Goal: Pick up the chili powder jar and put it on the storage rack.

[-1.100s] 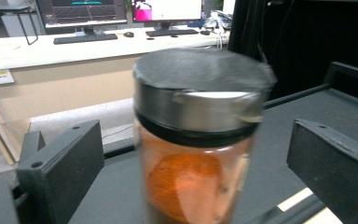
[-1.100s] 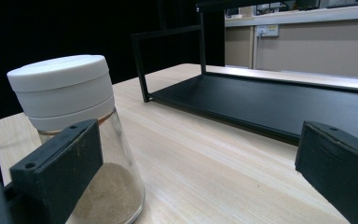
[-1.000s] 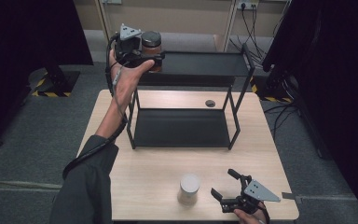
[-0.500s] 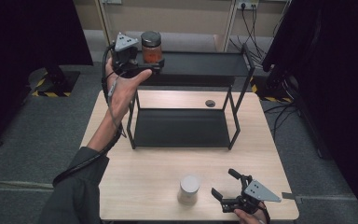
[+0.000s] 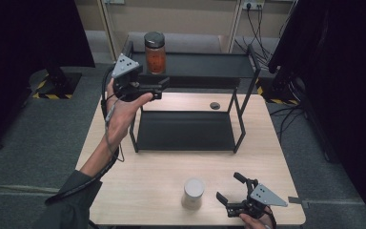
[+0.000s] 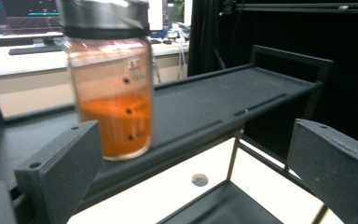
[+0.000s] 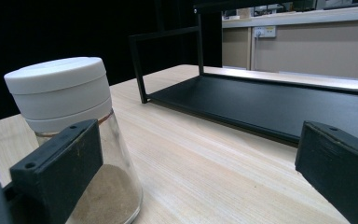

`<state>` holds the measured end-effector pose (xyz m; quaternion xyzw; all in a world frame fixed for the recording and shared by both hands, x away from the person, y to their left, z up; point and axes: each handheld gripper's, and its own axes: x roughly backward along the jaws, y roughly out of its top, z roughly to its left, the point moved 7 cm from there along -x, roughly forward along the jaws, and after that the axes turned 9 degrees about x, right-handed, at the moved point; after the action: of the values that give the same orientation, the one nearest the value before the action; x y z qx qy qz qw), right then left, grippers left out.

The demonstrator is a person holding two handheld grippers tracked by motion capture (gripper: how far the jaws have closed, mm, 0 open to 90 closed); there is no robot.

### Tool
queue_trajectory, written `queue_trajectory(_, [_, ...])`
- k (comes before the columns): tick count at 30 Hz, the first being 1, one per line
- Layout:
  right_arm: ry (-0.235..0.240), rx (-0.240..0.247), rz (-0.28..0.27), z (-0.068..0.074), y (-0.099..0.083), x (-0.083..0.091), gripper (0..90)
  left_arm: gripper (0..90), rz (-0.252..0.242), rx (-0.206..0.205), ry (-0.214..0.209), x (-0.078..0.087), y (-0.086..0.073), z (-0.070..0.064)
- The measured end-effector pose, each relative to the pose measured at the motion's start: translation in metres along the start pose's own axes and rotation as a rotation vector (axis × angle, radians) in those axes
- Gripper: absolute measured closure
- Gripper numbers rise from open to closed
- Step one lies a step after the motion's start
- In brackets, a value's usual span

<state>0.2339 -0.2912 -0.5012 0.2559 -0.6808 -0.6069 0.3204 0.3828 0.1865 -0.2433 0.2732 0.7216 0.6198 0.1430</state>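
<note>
Left gripper [image 5: 158, 88] withdrawn, open, one jar [image 5: 154, 52] shelved, right gripper [image 5: 230, 193] open.

An orange-filled jar [image 5: 155, 53] with a seemingly dark lid; white-capped shaker [image 5: 193, 192]; black rack [image 5: 205, 65].

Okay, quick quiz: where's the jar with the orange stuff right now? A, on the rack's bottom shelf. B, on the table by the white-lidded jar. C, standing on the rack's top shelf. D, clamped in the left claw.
C: the jar stands on the top shelf, and the left claw is open and apart from it.
</note>
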Motion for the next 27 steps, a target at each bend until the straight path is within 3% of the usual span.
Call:
queue_trajectory(10, [-0.001, 0.0, -0.002, 0.0, 0.0, 0.0, 0.9, 2.8, -0.007, -0.023, -0.086, 0.022, -0.034, -0.007])
queue_trajectory(19, [-0.005, -0.005, -0.006, -0.001, 0.0, 0.001, 0.9, 2.8, 0.017, -0.063, -0.125, 0.037, -0.069, -0.01])
queue_trajectory(27, [-0.005, -0.005, -0.003, -0.001, 0.0, 0.0, 1.0, 2.8, 0.01, -0.022, -0.155, 0.051, -0.1, -0.008])
